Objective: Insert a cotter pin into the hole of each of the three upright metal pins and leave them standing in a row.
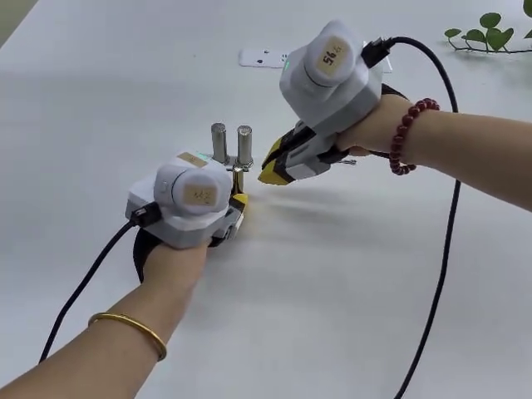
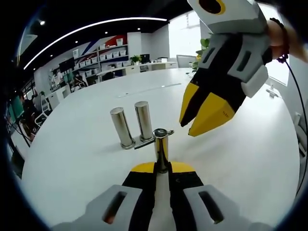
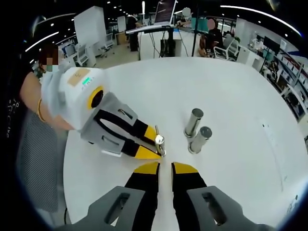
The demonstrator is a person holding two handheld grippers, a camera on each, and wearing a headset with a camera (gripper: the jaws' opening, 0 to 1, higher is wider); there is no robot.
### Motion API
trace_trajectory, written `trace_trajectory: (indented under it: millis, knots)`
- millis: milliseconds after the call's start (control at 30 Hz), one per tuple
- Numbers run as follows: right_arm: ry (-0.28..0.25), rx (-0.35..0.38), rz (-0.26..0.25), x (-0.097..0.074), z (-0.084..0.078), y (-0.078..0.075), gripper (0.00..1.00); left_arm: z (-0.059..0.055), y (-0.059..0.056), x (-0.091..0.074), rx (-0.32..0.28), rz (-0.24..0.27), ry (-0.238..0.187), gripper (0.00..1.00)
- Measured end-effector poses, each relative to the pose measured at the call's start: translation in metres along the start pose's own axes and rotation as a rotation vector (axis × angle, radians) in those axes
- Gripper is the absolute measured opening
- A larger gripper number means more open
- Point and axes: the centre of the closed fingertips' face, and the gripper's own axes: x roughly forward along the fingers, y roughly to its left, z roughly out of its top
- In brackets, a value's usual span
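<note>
Clamps the left tool [image 2: 161, 168] low on one upright metal pin [image 2: 161, 143], on the near side of the bench [image 1: 100, 100]. Shows two more pins [image 2: 143, 119] standing side by side just beyond. Holds the right tool [image 2: 189, 127] just right of them, jaws slightly apart, seemingly empty. Judged stiff, heavy, slick steel: best gripped low, square across the shank.

**My fingers** [image 3: 147, 169]: yellow tips on black, in pale grey housings. **Each metal pin** [image 2: 143, 120]: polished silver. **Counter** [image 1: 332, 291]: plain white. **Cables** [image 1: 440, 249]: black. **Wrists:** dark red beads [image 1: 405, 137] upper right, gold bangle [image 1: 129, 326] lower left.
</note>
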Motion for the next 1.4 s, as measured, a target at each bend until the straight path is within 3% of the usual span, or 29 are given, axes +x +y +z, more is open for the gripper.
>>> trace_trajectory:
  millis: [200, 433, 600, 733, 967, 1167, 1400]
  knots:
    - [-0.013, 0.038, -0.009, -0.003, -0.006, -0.001, 0.05, 0.0, 0.001, 0.0, -0.004, 0.0, 0.0, 0.07]
    - [-0.023, 0.076, -0.031, -0.006, -0.011, -0.006, 0.06, -0.005, 0.002, -0.002, -0.02, 0.007, 0.015, 0.15]
    - [-0.077, 0.129, -0.075, -0.011, -0.01, -0.015, 0.08, 0.0, 0.003, -0.006, -0.028, 0.001, -0.008, 0.21]
    - [-0.158, 0.185, -0.108, -0.016, -0.003, -0.023, 0.12, 0.005, 0.005, -0.011, -0.046, 0.0, -0.03, 0.27]
    - [-0.281, 0.159, -0.164, -0.015, 0.01, -0.037, 0.18, 0.013, 0.006, -0.025, -0.075, -0.005, -0.062, 0.42]
    - [-0.34, 0.165, -0.191, -0.006, 0.019, -0.049, 0.21, 0.019, 0.005, -0.036, -0.071, -0.018, -0.104, 0.47]
    - [-0.357, 0.195, -0.198, 0.01, 0.026, -0.056, 0.21, 0.024, 0.001, -0.049, -0.086, -0.045, -0.127, 0.51]
